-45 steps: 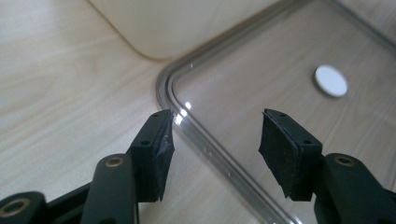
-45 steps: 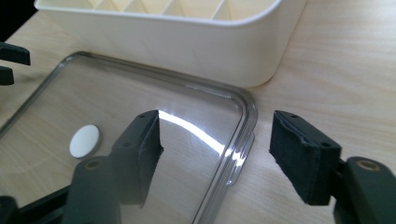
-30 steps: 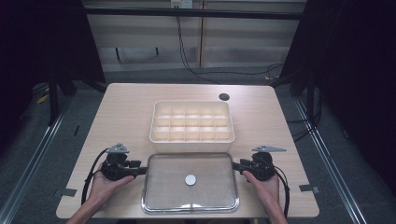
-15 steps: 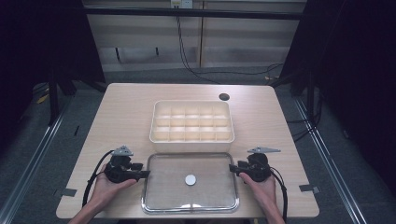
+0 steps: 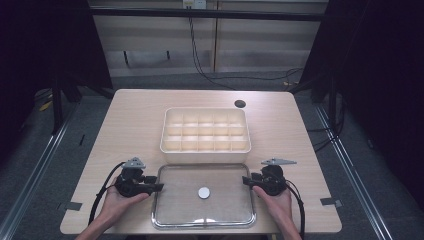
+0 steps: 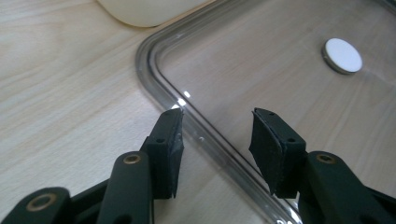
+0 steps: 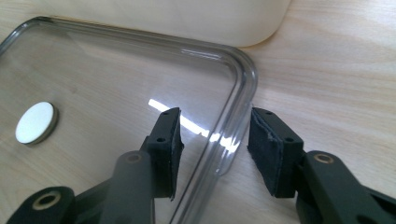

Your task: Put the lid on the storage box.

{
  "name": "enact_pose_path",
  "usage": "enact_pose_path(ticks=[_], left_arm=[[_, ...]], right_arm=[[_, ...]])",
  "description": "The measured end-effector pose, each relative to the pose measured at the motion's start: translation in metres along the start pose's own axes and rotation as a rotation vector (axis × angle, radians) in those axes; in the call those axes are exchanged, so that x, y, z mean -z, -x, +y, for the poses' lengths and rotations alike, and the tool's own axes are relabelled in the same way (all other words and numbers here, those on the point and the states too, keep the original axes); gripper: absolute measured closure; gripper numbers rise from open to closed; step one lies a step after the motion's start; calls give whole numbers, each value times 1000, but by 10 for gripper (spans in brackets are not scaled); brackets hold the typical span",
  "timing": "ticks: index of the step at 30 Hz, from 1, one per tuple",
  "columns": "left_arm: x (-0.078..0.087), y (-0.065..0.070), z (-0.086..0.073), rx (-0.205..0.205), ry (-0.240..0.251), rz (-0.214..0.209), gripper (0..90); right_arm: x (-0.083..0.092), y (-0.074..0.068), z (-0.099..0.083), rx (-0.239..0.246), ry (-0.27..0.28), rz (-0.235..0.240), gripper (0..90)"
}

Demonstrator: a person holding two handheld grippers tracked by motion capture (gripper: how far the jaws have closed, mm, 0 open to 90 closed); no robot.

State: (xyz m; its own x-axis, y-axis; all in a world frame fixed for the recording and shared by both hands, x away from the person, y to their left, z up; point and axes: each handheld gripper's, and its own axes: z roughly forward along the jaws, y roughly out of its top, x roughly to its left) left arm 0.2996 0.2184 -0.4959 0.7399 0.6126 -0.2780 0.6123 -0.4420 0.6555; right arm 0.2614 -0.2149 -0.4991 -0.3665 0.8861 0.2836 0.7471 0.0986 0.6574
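Clear plastic, glossy and flat with rounded corners and a raised rim: this is the lid (image 5: 204,209) we work on, lying on a pale wood-grain table (image 5: 135,125). A small white disc (image 5: 203,192) sits at its middle. Just beyond the lid stands a cream tray (image 5: 205,130) divided into small square cells, probably the box this lid closes. Our left gripper (image 5: 159,187) straddles the lid's left rim, one black pad (image 6: 171,140) outside it, the other over the lid. Our right gripper (image 5: 245,180) mirrors this at the right rim. Both sets of jaws have just been closing, yet gaps remain, so nothing is gripped. We judge that taking both edges should keep the lid level when lifted.
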Motion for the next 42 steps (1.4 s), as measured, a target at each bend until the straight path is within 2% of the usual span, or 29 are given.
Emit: enact_pose_path(ticks=[6,12,15,16,17,24,27,29,34,35,36,39,42], left_arm=[[0,2,0,-4,-2,19,546],[0,2,0,-2,0,15,534],[0,3,0,-5,-3,15,532],[0,3,0,-8,-4,16,528],[0,3,0,-11,-3,18,527],[0,2,0,-17,0,13,530],[0,2,0,-17,1,11,535],[0,2,0,-17,1,11,537],[0,1,-1,-22,-1,13,546],[-1,2,0,-27,1,13,548],[-1,2,0,-26,3,13,549],[-1,3,-1,-30,4,20,548],[-1,2,0,-29,3,14,548]], right_arm=[[-1,0,0,-13,6,8,541],[0,5,-1,-87,20,46,540],[0,8,-2,-140,27,69,540],[0,11,-3,-172,32,89,541],[0,12,-3,-177,37,95,540],[1,22,-7,-301,63,173,573],[2,23,-7,-299,72,172,611],[3,24,-8,-319,79,183,626],[7,28,-9,-352,121,233,665],[6,27,-9,-351,119,259,690],[5,25,-9,-344,116,275,678],[7,18,-7,-305,128,242,667],[9,18,-6,-298,127,251,669]])
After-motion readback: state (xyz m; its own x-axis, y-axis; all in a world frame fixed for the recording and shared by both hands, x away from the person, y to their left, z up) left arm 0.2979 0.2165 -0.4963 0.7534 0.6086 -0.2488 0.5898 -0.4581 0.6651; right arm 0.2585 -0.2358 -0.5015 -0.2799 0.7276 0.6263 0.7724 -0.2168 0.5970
